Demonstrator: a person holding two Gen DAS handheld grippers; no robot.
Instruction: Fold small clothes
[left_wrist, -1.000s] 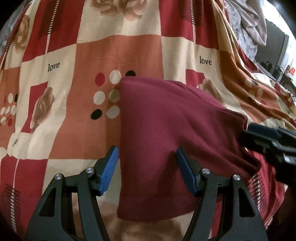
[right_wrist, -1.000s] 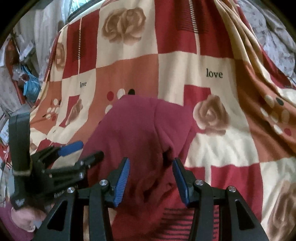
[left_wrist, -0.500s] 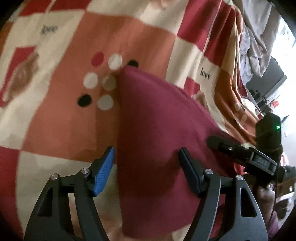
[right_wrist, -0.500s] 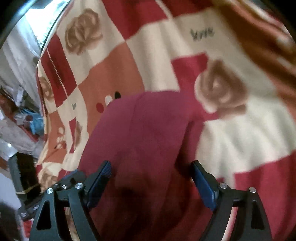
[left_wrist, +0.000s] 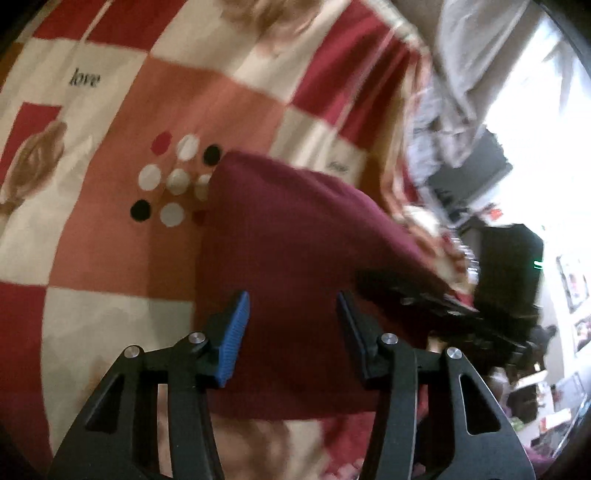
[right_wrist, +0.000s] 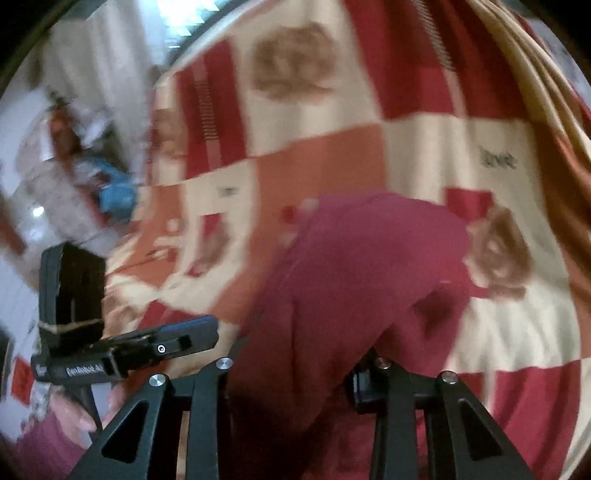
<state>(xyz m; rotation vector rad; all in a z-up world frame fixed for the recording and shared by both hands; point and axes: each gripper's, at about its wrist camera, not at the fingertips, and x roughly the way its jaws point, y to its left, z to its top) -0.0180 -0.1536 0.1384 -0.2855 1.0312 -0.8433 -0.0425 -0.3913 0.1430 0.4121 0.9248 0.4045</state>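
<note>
Left gripper (left_wrist: 291, 325): jaws wide apart, blue pads hanging over the near part of the garment, nothing between them.
Right gripper (right_wrist: 295, 373): jaws spread wide; the cloth bunches between them and hides the pads, so a grip I cannot tell.
Maroon garment (left_wrist: 295, 251): lies folded on the bedsheet, near edge toward both grippers.
Patchwork bedsheet (left_wrist: 92, 236): red, cream and orange squares with roses, dots and "love".
</note>
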